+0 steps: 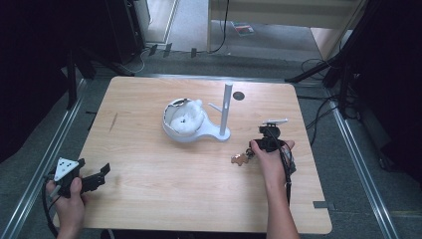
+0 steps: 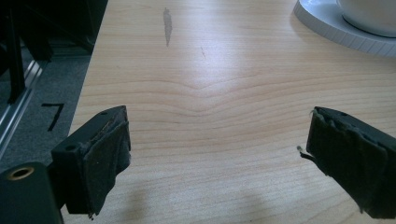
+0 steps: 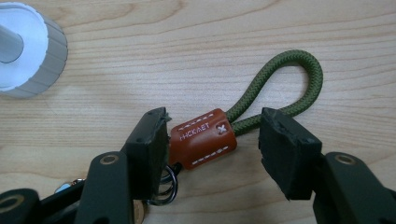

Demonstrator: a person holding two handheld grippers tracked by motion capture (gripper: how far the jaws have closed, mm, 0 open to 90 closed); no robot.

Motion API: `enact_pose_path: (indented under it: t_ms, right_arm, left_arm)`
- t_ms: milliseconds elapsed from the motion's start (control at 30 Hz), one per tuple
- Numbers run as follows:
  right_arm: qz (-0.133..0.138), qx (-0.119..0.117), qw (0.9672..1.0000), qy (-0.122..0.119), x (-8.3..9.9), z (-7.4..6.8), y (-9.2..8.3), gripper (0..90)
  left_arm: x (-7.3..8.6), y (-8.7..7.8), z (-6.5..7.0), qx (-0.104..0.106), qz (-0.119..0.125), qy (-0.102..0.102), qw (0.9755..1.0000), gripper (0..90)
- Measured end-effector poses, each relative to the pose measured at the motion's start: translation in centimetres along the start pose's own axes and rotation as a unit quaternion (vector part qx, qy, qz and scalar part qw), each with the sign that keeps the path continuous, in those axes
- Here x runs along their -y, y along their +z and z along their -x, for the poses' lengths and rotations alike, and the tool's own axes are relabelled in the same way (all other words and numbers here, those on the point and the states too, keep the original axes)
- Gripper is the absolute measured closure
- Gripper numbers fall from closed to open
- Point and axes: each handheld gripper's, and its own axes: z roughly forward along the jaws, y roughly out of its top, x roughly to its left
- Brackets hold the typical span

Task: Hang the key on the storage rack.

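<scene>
Right gripper view sets the keychain [image 3: 205, 137] on the table [image 3: 140, 70] between the spread jaws of the right gripper [image 3: 212, 142], one pad touching the brown leather sleeve, the other apart from it; it looks light and floppy, its green cord loop [image 3: 299, 79] soft, so the stiffer sleeve seems the best place to pinch; the rings and keys at the bottom edge are cut off behind the jaw; in the high view the keychain [image 1: 242, 158] is a small blur beside the hand; the left gripper [image 2: 217, 154] rests spread wide, holding nothing, well away from it.
</scene>
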Motion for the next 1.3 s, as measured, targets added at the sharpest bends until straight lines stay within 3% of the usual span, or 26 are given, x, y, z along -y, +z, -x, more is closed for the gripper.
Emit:
enact_pose_path:
  t_ms: [867, 1300]
  right_arm:
    - [0.014, 0.036, 0.9978, 0.054, -1.0, 4.0, -0.1, 52.5]
    - [-0.001, 0.034, 0.9969, 0.071, -1.4, 4.5, 1.1, 63.9]
  left_arm:
    - [0.0, 0.0, 0.0, 0.000, 0.000, 0.000, 1.0000, 7.0]
    - [0.0, 0.0, 0.0, 0.000, 0.000, 0.000, 1.0000, 7.0]
